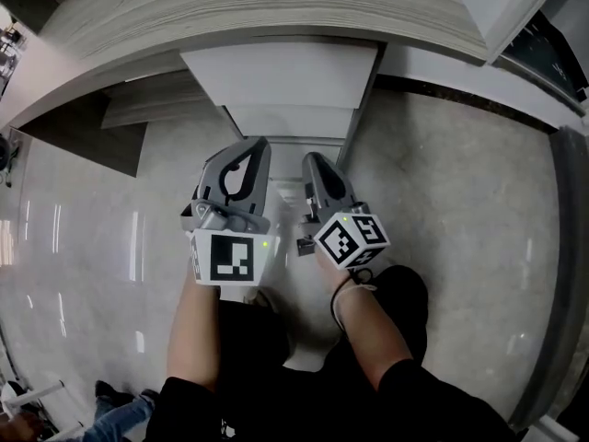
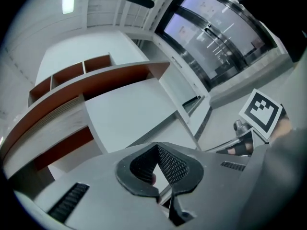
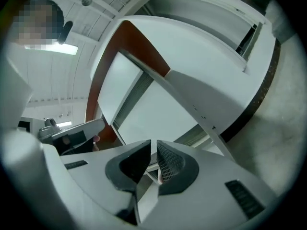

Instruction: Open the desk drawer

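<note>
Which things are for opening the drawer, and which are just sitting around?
For the job:
white drawer unit
left tongs, shut and empty
right tongs, shut and empty

Just sitting around:
desk top
brown cubby shelves
glass wall
</note>
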Motion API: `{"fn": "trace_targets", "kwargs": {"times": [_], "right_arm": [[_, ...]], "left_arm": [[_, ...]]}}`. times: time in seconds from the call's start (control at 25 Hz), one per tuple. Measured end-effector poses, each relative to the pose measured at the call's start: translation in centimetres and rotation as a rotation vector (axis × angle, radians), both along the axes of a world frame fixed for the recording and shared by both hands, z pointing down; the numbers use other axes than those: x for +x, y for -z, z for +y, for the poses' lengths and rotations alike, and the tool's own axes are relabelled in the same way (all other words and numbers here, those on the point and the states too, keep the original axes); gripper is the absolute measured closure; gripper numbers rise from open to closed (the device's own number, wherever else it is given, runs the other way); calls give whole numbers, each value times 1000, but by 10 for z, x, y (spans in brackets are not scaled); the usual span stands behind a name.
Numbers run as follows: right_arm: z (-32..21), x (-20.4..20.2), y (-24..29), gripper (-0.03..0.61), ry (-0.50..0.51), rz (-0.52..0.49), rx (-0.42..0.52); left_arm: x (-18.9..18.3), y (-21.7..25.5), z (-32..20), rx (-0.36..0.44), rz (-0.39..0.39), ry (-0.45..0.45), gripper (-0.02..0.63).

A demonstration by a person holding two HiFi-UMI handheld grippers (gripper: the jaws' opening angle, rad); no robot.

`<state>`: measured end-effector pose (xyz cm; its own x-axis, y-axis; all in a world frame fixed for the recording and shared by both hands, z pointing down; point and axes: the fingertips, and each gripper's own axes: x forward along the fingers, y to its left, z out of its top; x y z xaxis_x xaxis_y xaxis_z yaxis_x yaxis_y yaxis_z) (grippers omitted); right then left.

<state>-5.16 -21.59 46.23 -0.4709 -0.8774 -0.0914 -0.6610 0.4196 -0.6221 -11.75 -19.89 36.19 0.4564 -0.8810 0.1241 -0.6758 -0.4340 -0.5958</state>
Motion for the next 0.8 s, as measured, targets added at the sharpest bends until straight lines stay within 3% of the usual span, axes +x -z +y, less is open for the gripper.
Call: {"fn": "trace_targets", "kwargs": {"times": [0.16, 0.24, 0.36, 0.52, 0.8], "right_arm": [[-8, -3, -2, 556, 21, -100, 25], [-13, -4, -3, 440, 38, -150, 29], [-21, -1, -7, 421, 45, -203, 25], [-30, 5, -10, 413, 32, -249, 19], [-44, 13, -15, 400, 20, -292, 5]], "left_arm": [[-9, 13, -9, 25, 42, 21, 610], [-13, 16, -12, 21, 77, 23, 609], [-16, 22, -13, 26, 118, 10, 609], [-17, 21, -9, 23, 99, 6, 609], [-21, 24, -9, 28, 151, 14, 609]]}}
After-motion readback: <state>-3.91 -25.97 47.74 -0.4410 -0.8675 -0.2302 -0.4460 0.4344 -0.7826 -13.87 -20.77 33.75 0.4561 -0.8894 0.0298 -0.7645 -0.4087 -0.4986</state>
